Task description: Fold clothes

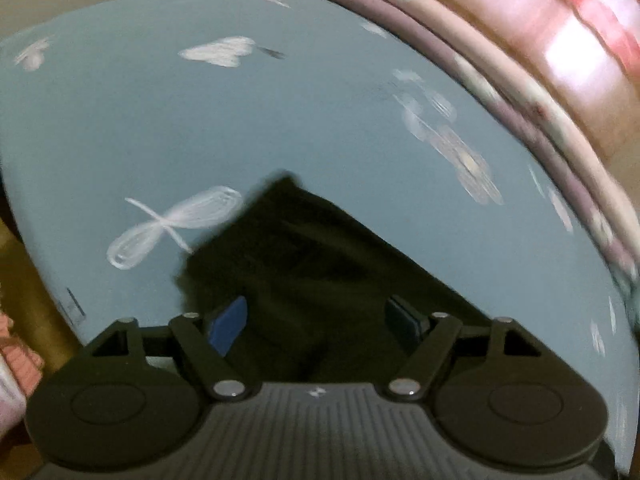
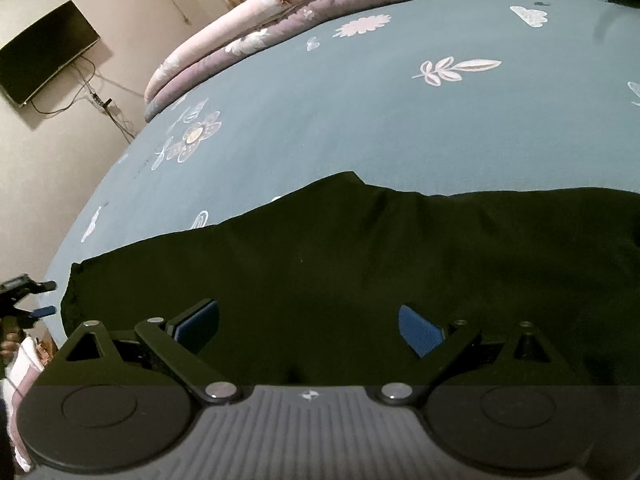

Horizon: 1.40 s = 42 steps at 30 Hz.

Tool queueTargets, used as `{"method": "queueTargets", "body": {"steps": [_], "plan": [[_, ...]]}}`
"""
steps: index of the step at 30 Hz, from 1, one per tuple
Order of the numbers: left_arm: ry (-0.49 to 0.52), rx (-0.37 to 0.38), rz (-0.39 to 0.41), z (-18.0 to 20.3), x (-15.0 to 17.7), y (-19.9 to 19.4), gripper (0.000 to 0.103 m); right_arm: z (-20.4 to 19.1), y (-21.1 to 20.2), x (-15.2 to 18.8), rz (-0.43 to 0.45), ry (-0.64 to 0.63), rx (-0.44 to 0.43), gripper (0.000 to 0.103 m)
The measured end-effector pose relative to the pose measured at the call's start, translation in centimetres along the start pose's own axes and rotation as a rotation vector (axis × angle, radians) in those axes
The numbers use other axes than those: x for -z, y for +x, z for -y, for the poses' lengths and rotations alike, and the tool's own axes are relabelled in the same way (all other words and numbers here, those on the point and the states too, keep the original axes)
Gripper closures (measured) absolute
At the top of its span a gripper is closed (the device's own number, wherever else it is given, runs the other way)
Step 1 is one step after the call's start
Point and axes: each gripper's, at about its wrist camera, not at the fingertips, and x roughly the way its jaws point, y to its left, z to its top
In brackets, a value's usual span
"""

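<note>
A black garment [image 2: 360,264] lies spread flat on a blue bed sheet [image 2: 360,120] printed with white flowers. In the right wrist view it stretches across the frame, with my right gripper [image 2: 308,326] open just above its near edge, blue pads wide apart. In the left wrist view, which is motion-blurred, a corner of the black garment [image 1: 304,264] points away over the sheet [image 1: 200,128]. My left gripper [image 1: 316,320] is open over that corner, the cloth between its spread fingers. The left gripper also shows in the right wrist view [image 2: 28,300] at the far left edge.
A folded pink and purple floral quilt [image 2: 280,20] lies along the far side of the bed; it also shows in the left wrist view [image 1: 500,80]. A wall-mounted TV [image 2: 44,52] with hanging cables is at the upper left. The bed edge curves down at the left.
</note>
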Motion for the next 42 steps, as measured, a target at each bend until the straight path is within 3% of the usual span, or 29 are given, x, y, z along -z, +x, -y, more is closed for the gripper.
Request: {"method": "queueTargets", "body": {"steps": [5, 10, 15, 20, 23, 27, 31, 36, 42], "plan": [[0.233, 0.131, -0.112, 11.7, 3.9, -1.9, 0.017, 0.6, -0.6, -0.1, 0.009, 0.016, 0.015, 0.004], [0.445, 0.287, -0.236, 23.1, 8.8, -0.9, 0.013, 2.3, -1.9, -0.2, 0.037, 0.049, 0.052, 0.004], [0.587, 0.285, -0.321, 31.0, 14.7, 3.6, 0.013, 4.5, -3.4, -0.2, 0.058, 0.103, 0.053, 0.004], [0.61, 0.286, -0.388, 33.1, 19.3, 7.8, 0.013, 6.6, -4.2, 0.1, 0.064, 0.152, 0.055, 0.003], [0.622, 0.282, -0.383, 33.3, 21.3, 8.9, 0.013, 7.7, -4.0, 0.4, 0.045, 0.184, 0.064, 0.003], [0.679, 0.292, -0.344, 33.7, 22.6, 8.6, 0.004, 8.7, -2.8, 0.7, -0.008, 0.208, 0.108, 0.003], [0.739, 0.315, -0.315, 33.3, 22.8, 8.0, 0.004, 8.1, -3.2, 0.7, 0.029, 0.189, 0.103, 0.003], [0.719, 0.368, -0.331, 31.9, 22.0, 7.2, 0.004, 6.8, -2.7, 0.0, 0.102, 0.199, -0.017, 0.003], [0.707, 0.397, -0.32, 31.4, 22.0, 7.3, 0.004, 6.3, 0.3, -0.4, 0.034, 0.191, 0.028, 0.003]]}}
